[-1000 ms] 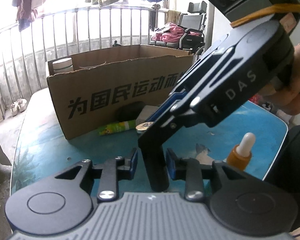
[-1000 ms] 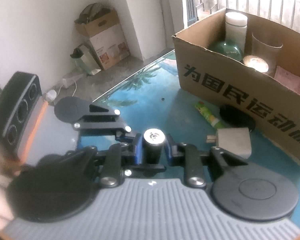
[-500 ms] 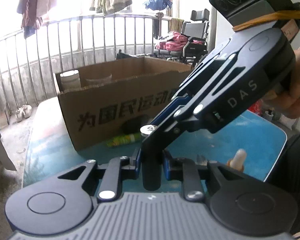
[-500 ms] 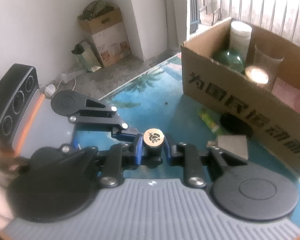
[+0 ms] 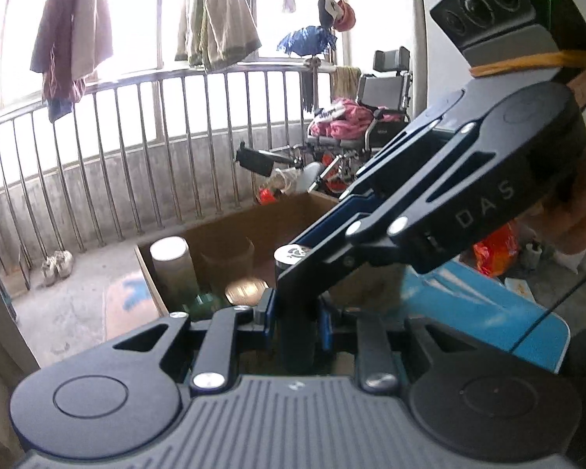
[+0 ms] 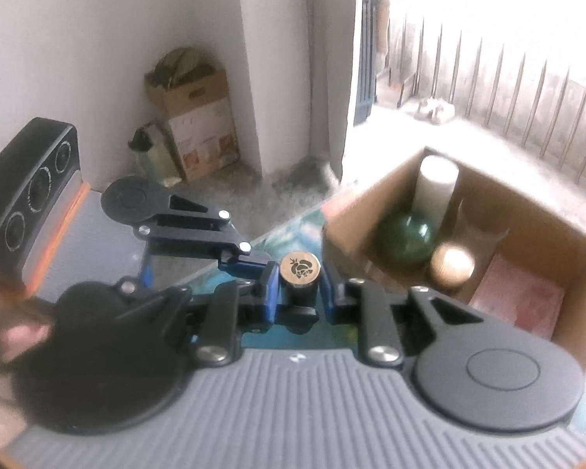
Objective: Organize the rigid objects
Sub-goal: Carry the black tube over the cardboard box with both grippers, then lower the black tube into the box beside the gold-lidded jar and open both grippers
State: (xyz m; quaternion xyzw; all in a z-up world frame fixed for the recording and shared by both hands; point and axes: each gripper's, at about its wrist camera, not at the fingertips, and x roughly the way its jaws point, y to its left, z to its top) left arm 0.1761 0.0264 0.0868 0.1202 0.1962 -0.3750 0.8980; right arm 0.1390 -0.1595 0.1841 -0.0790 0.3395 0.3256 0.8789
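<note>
- step in hand, as judged: carrying one rigid item to the cardboard box (image 6: pixel 574 269). a small black cylinder (image 6: pixel 300 293) with a gold rose-printed cap stands upright in the air, clear of the blue table (image 5: pixel 484 312).
- the right gripper (image 6: pixel 300 295) pinches the black cylinder just below its cap, blue pads pressed on both sides.
- the left gripper (image 5: pixel 296 322) is clamped on the same cylinder lower down its body, so both tools hold it at once.
- the box lies just beyond and to the right in the right wrist view, already holding a white tube (image 6: pixel 435 187), a green ball (image 6: pixel 406 240), a clear cup (image 6: pixel 476 226), a gold-lidded jar (image 6: pixel 451 265) and a pink packet (image 6: pixel 515 301).
- the next move likely calls for travel over the near box wall, a descent into a free spot, and both grips letting go together without tipping the neighbours.
</note>
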